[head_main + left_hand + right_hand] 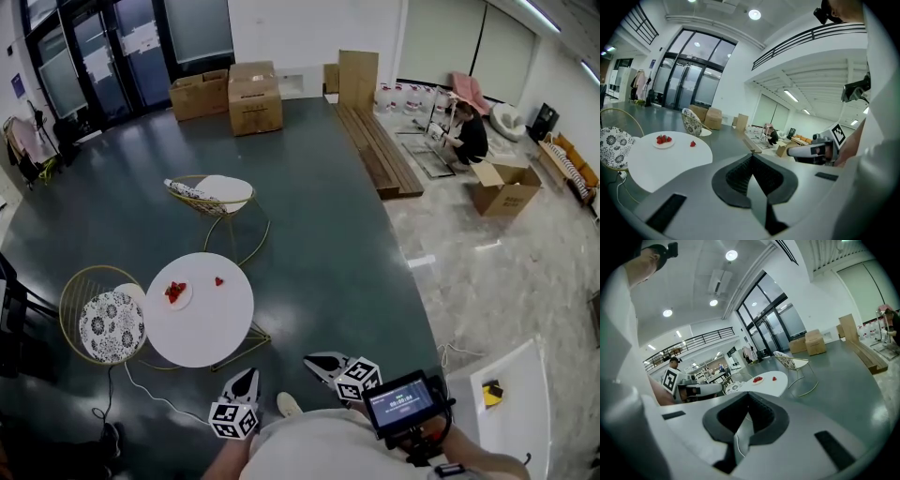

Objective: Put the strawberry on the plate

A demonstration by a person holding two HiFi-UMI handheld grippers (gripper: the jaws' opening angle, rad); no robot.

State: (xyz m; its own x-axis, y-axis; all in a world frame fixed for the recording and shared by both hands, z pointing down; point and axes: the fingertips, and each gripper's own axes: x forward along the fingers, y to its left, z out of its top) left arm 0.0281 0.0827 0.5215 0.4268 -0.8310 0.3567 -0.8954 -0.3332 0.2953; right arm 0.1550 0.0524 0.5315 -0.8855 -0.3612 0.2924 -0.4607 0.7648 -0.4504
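red strawberries [174,291] on plate [185,302], lone strawberry [218,280] beside it on white table [211,323]

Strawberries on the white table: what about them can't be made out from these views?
- Plate, head view: the strawberries on it merge into one red patch, too small to count.
- Lone strawberry: too small in every view to tell which way it lies.
- Patterned chair, left gripper view: cut off by the picture's dark rim.

Large lobby-like hall: glass entrance doors [112,56], mezzanine railing [811,34], cardboard boxes [255,98], café table [211,323].
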